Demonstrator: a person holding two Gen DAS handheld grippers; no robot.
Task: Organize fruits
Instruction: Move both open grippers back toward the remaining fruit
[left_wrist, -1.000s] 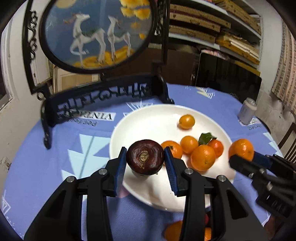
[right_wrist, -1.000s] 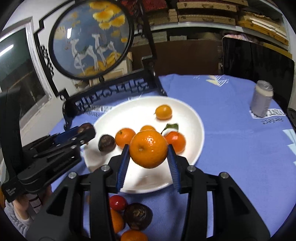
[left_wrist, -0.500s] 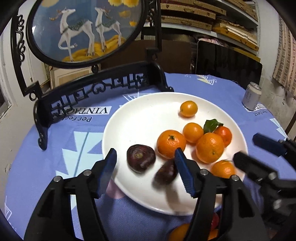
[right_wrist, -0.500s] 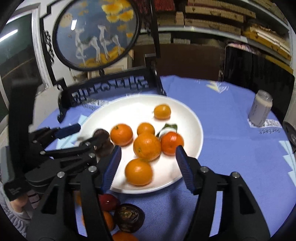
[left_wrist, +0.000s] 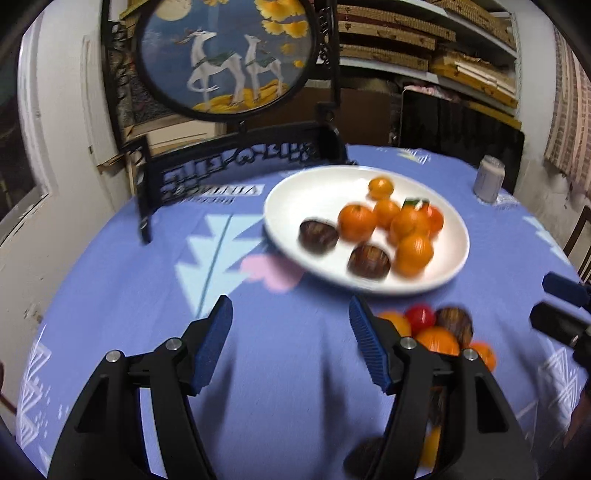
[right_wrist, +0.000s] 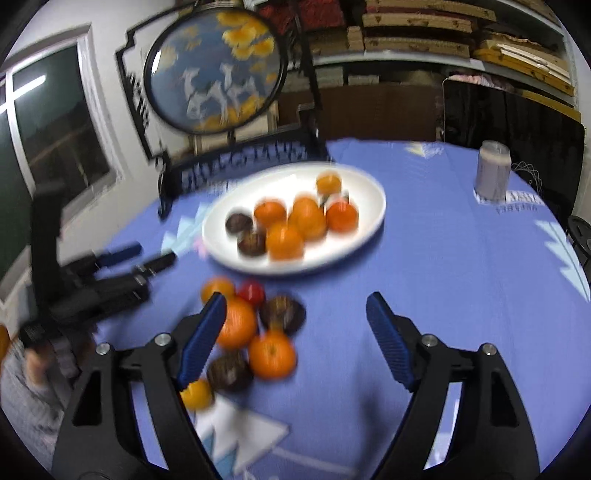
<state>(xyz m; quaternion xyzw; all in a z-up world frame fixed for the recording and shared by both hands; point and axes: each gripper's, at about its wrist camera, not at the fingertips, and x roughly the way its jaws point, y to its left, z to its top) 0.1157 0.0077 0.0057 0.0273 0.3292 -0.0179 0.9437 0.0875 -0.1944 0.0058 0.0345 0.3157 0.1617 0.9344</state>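
Observation:
A white plate (left_wrist: 295, 192) (right_wrist: 365, 184) on the blue tablecloth holds several oranges (left_wrist: 356, 222) (right_wrist: 284, 242) and two dark brown fruits (left_wrist: 318, 233) (right_wrist: 252, 242). A loose pile lies in front of the plate: oranges (right_wrist: 272, 354) (left_wrist: 436, 339), a small red fruit (right_wrist: 252, 291) (left_wrist: 420, 314) and dark fruits (right_wrist: 282, 312) (left_wrist: 453, 320). My left gripper (left_wrist: 290, 341) is open and empty, over bare cloth left of the pile. My right gripper (right_wrist: 295, 345) is open and empty above the pile's right side. Both views are motion-blurred.
A black carved stand with a round deer painting (left_wrist: 225, 55) (right_wrist: 214, 77) rises behind the plate. A grey can (left_wrist: 488, 179) (right_wrist: 493, 170) stands at the far right of the table. Shelves and a dark chair back lie beyond.
Both grippers opened and dropped their fruit on the plate: the left a dark fruit, the right an orange. Both then pulled back from the plate toward the loose pile.

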